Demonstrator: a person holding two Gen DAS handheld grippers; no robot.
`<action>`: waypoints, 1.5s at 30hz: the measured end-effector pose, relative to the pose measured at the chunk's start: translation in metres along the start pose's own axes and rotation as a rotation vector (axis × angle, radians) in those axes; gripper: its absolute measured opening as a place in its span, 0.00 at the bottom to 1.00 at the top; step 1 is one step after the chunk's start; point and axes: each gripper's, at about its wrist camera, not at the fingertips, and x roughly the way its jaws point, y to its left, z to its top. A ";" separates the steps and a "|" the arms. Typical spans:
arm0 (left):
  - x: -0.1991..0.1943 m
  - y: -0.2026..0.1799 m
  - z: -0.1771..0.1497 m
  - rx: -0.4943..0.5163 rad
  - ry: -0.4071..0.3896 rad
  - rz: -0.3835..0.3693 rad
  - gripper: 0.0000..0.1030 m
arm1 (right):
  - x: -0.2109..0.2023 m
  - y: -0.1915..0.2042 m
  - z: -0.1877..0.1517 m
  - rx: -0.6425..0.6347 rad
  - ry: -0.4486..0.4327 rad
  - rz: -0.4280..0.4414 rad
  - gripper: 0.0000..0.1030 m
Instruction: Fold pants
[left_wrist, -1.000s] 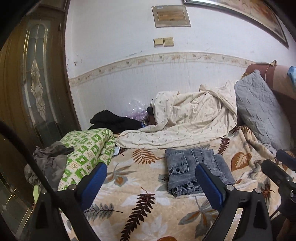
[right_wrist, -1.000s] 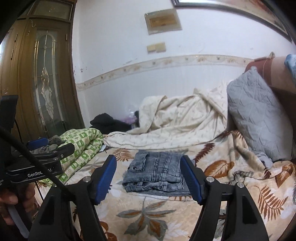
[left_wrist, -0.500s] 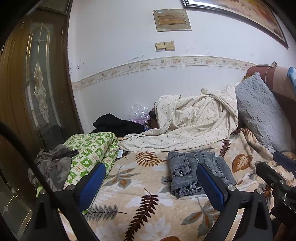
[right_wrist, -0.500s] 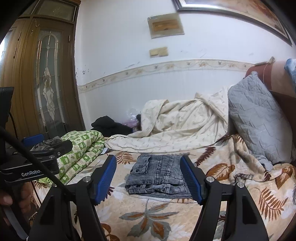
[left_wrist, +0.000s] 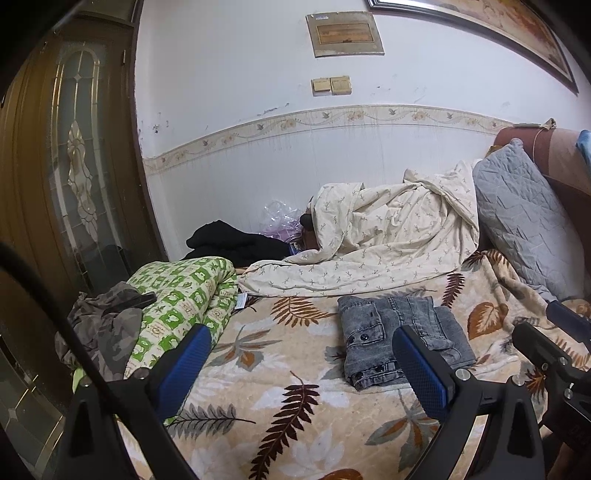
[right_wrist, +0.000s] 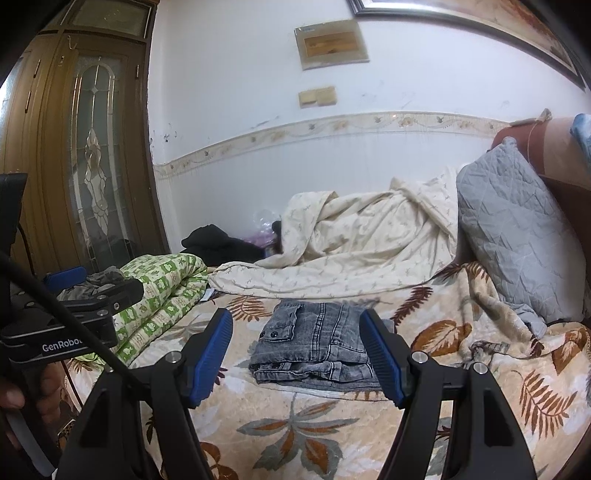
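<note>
I am holding my right gripper (right_wrist: 297, 354) and left gripper (left_wrist: 303, 363) wide and empty, judging the grey denim pants (right_wrist: 317, 347), compactly folded mid-frame on the leaf-print blanket (right_wrist: 295, 424), finished.

Left tool (left_wrist: 301, 363) is hovering wide open, nothing between its blue pads. Folded grey pants (left_wrist: 397, 339) are lying flat on the leaf-print blanket (left_wrist: 280, 373), cream duvet (left_wrist: 376, 247) bunching behind.
</note>
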 end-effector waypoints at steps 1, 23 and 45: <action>0.001 0.000 0.000 0.000 0.001 0.001 0.97 | 0.001 0.000 -0.001 0.002 0.003 -0.001 0.70; 0.010 0.002 -0.006 -0.005 0.018 0.011 0.97 | 0.013 0.001 -0.008 0.009 0.043 0.001 0.70; 0.023 0.003 -0.014 -0.014 0.034 0.020 0.97 | 0.027 0.004 -0.015 0.004 0.070 0.008 0.70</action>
